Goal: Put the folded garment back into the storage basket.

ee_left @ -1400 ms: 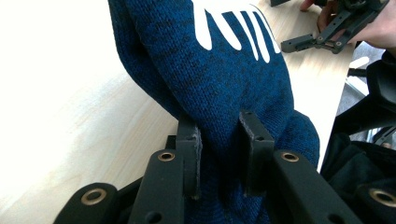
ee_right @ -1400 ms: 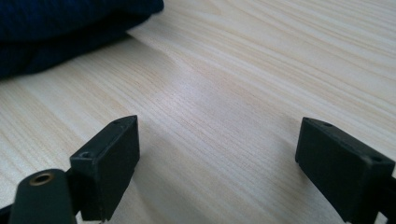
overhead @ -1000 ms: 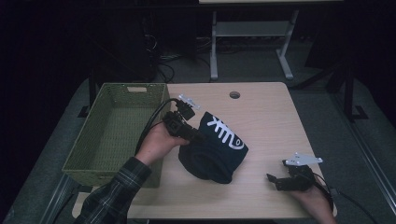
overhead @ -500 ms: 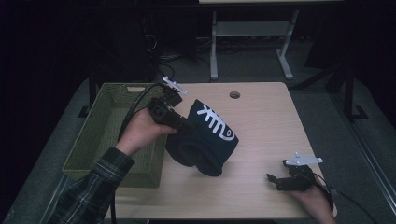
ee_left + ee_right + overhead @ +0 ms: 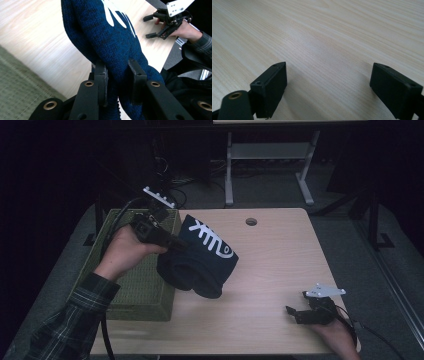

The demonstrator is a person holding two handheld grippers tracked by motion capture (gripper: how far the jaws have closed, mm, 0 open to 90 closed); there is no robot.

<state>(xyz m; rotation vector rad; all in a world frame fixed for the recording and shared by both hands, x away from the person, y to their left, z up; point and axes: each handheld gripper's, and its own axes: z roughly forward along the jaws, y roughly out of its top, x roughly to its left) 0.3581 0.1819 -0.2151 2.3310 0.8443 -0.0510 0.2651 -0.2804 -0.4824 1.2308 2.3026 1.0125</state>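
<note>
Pale wooden table point(image 5: 270, 255), round cable hole point(image 5: 251, 221) near its far edge, green woven basket point(image 5: 135, 285) along the left edge, right gripper point(image 5: 302, 312) seemingly resting at the near right corner

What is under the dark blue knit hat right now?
The hat, gripped by the left hand-held gripper, hangs over bare wooden table beside the green basket. The tabletop directly beneath it is covered from view.
</note>
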